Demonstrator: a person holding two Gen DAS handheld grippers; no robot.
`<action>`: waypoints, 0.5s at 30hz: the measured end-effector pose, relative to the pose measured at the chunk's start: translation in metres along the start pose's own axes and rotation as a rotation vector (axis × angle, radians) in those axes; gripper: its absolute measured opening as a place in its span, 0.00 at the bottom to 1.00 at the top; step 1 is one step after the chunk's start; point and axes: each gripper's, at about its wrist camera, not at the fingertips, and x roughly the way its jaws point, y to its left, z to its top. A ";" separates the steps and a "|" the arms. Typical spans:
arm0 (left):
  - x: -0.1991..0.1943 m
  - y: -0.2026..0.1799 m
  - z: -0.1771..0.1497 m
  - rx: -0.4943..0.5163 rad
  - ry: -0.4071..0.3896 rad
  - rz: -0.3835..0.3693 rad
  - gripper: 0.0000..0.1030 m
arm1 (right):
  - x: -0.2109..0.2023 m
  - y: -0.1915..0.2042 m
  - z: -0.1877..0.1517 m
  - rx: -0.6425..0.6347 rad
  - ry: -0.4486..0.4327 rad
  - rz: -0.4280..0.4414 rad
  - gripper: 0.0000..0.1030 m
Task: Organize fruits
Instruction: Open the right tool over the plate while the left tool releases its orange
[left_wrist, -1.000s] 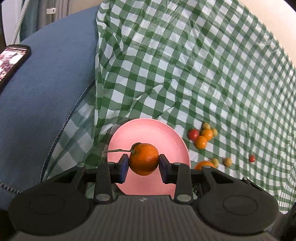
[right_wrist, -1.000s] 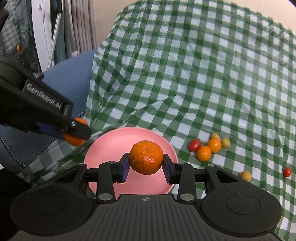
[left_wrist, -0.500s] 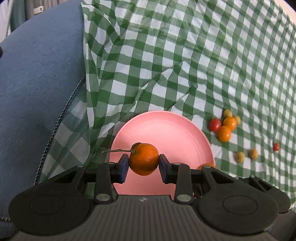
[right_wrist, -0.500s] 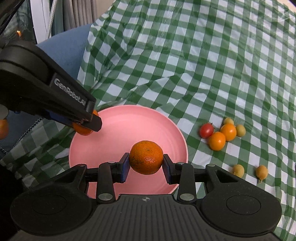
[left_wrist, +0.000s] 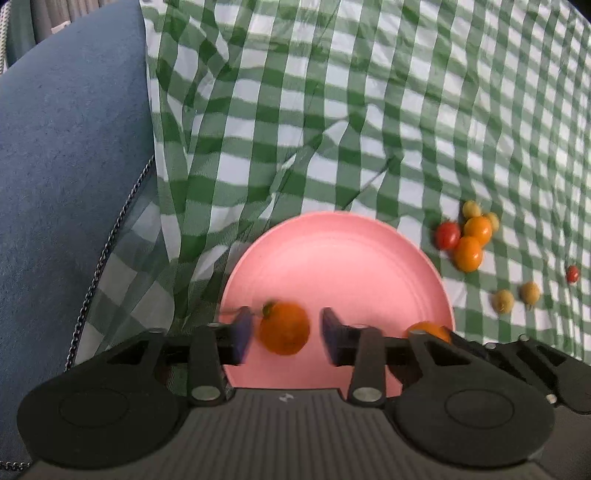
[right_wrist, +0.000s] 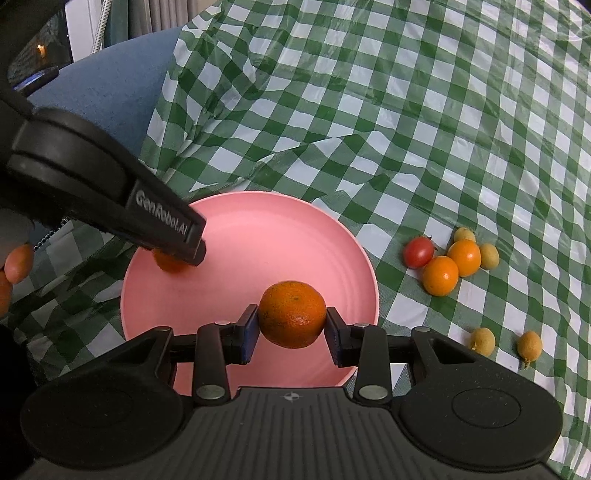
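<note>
A pink plate (left_wrist: 343, 258) (right_wrist: 258, 236) lies on the green checked cloth. My left gripper (left_wrist: 286, 334) is open over the plate's near left part, and a stemmed mandarin (left_wrist: 284, 326), blurred, sits loose between its pads with gaps on both sides. In the right wrist view the left gripper (right_wrist: 184, 240) hangs over that mandarin (right_wrist: 168, 263). My right gripper (right_wrist: 291, 332) is shut on a second mandarin (right_wrist: 291, 314) above the plate's near edge; this mandarin also shows in the left wrist view (left_wrist: 428, 328).
A cluster of a red cherry tomato (right_wrist: 418, 252), two small oranges (right_wrist: 440, 275) and yellow fruits (right_wrist: 488, 254) lies right of the plate. Two more yellow fruits (right_wrist: 482, 341) lie nearer. A blue cushion (left_wrist: 66, 166) borders the cloth on the left.
My left gripper has opened and let go of the stemmed mandarin over the plate. Both grippers have moved forward and lower over the plate. The right gripper still holds its mandarin.
</note>
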 end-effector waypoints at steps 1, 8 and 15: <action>-0.003 0.000 0.001 -0.002 -0.016 -0.004 0.87 | -0.001 0.000 0.001 -0.003 -0.004 0.002 0.54; -0.042 0.004 -0.008 -0.009 -0.124 0.018 1.00 | -0.033 0.003 -0.003 -0.013 -0.023 -0.016 0.87; -0.077 0.016 -0.049 -0.043 -0.100 0.036 1.00 | -0.092 0.018 -0.022 0.006 -0.051 -0.036 0.95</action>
